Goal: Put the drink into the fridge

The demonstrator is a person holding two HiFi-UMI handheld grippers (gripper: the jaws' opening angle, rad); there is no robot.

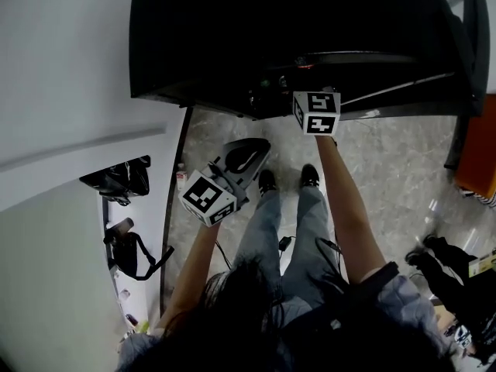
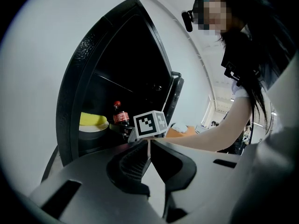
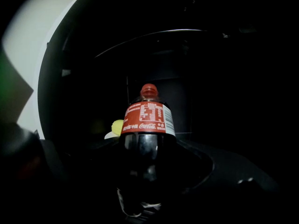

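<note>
**Operator's arms and tongs.** Your left tongs [image 2: 149, 147] are drawn back near your body. Their jaws are pressed together with nothing between them (only a thin seam shows). Your left forearm [image 1: 194, 262] is bare and bent at the elbow. Your right arm [image 1: 345, 200], also bare below the sleeve, is stretched straight forward. It carries the right tongs [image 3: 147, 157] well ahead of the left pair. Their jaws are clamped on the lower body of an upright cola bottle [image 3: 147, 120].

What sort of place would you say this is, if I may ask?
Probably an office or lab corner: an open black fridge on a stone-patterned floor, bags hanging by a white wall.
</note>
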